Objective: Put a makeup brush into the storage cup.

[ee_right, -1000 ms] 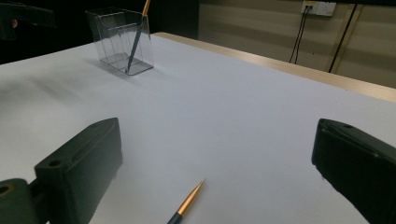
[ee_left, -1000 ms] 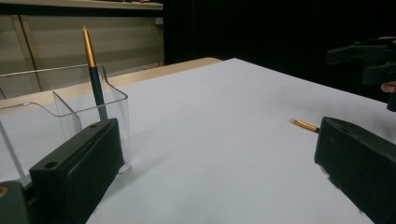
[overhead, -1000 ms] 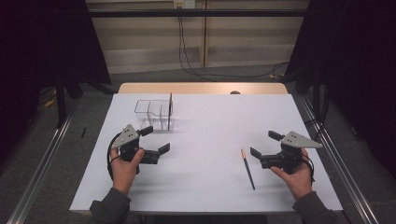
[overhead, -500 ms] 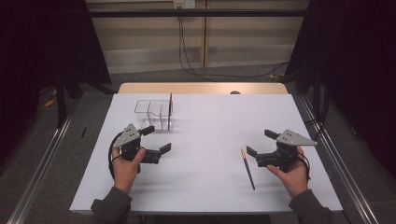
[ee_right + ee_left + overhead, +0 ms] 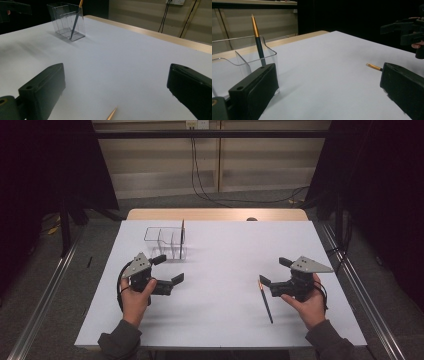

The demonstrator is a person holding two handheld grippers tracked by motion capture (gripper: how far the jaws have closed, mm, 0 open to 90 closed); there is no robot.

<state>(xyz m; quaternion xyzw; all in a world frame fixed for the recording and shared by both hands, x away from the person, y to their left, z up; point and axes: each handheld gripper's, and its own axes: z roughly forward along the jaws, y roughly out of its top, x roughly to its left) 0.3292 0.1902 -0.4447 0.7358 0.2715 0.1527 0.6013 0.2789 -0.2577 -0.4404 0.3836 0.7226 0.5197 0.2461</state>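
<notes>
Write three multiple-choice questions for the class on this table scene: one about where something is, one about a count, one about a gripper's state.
1. Where does the loose pencil lie?
A. in the clear holder
B. flat on the table by the right gripper
C. on the floor

2. How many pencils stand in the clear holder?
A. one
B. two
C. three

3. How does the right gripper stand?
A. shut on the pencil
B. shut, holding nothing
C. open

Answers: 1 B, it lies on the white top just beside that gripper. 2 A, a single standing pencil leans inside. 3 C, its jaws stand wide apart over the pencil's tip.
</notes>
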